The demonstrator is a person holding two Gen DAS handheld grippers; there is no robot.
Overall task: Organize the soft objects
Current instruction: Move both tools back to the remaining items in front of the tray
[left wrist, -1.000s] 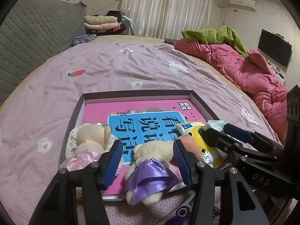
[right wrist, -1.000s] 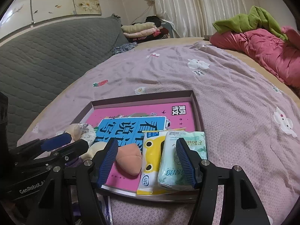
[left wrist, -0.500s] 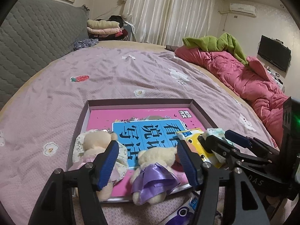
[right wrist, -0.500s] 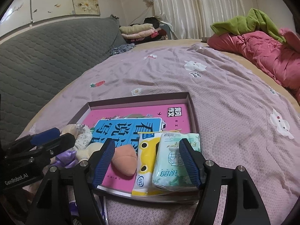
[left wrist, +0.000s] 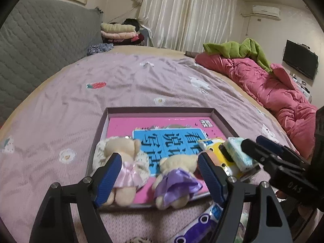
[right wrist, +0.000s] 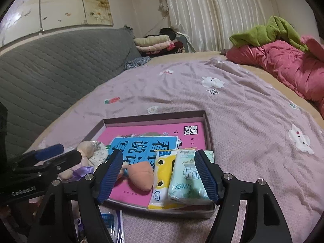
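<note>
Left gripper [left wrist: 159,173]: jaws spread, just widened, clear of the purple-dressed bear [left wrist: 176,179] lying between them.
Right gripper [right wrist: 158,177]: spread, just widened, around tissue packs [right wrist: 187,177] untouched.
Surface: tray [right wrist: 207,125] on a lilac bed [right wrist: 243,111]; curtains far.

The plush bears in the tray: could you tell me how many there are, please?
2. The pink-skirted bear lies at the tray's near-left corner; the purple-skirted bear lies beside it, on its right. None seem hidden.
</note>
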